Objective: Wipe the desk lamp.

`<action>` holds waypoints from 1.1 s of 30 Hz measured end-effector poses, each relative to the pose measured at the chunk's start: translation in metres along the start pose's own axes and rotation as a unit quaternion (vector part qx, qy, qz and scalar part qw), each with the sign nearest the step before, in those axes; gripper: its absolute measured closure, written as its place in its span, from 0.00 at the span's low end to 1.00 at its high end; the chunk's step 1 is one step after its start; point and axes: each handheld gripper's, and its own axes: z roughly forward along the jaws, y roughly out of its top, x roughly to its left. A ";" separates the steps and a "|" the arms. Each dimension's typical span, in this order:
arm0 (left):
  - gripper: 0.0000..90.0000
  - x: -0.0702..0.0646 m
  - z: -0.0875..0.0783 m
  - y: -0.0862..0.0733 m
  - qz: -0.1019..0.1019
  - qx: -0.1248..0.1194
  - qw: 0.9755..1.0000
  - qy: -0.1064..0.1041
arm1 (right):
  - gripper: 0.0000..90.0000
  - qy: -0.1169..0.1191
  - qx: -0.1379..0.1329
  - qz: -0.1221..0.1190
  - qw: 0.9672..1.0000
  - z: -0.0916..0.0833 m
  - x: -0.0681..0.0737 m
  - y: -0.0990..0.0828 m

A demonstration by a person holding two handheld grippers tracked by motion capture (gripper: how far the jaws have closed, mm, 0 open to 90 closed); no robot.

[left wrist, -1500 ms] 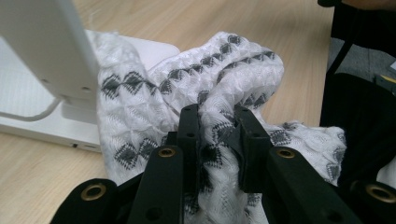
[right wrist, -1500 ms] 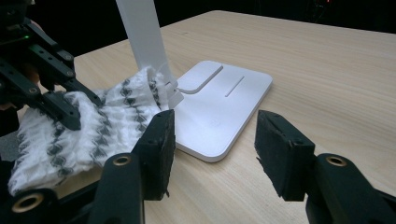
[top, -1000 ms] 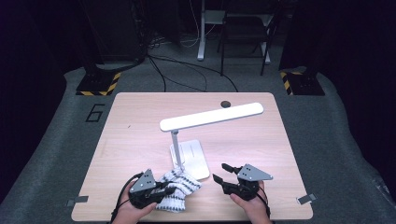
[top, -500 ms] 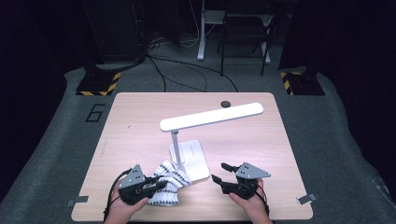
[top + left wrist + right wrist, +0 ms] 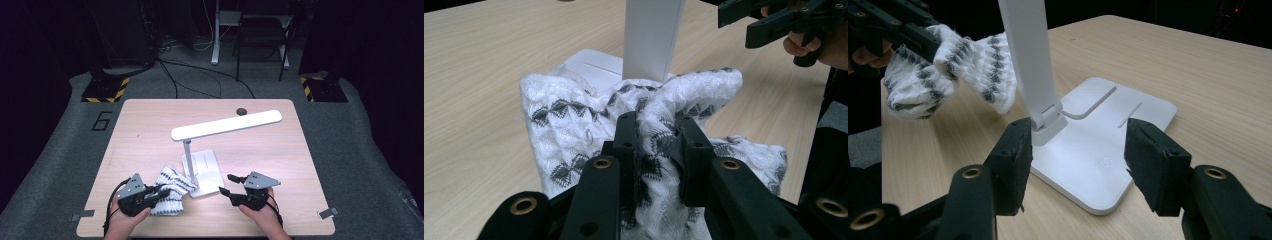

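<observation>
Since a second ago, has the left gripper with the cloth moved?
Yes. In the high view the left gripper, shut on the patterned cloth, has slid left, away from the lamp base, dragging the cloth with it.

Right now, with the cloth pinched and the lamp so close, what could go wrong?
The left gripper is shut on the knitted cloth, which drapes against the lamp's post; pulling could snag it and tip the lamp. The right gripper stands open around the lamp base and might nudge it.
</observation>
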 end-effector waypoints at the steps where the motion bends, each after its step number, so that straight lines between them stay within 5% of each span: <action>1: 0.83 0.001 -0.001 0.000 0.001 -0.001 1.000 0.003 | 0.51 0.006 0.004 -0.007 1.000 0.002 0.000 0.001; 15: 0.83 0.009 -0.009 -0.002 -0.010 -0.008 1.000 0.015 | 0.52 0.025 0.013 -0.019 0.999 0.021 -0.001 0.016; 33: 0.83 0.022 -0.024 -0.006 -0.025 -0.022 0.999 0.031 | 0.52 0.078 0.032 -0.028 0.996 0.070 0.009 0.031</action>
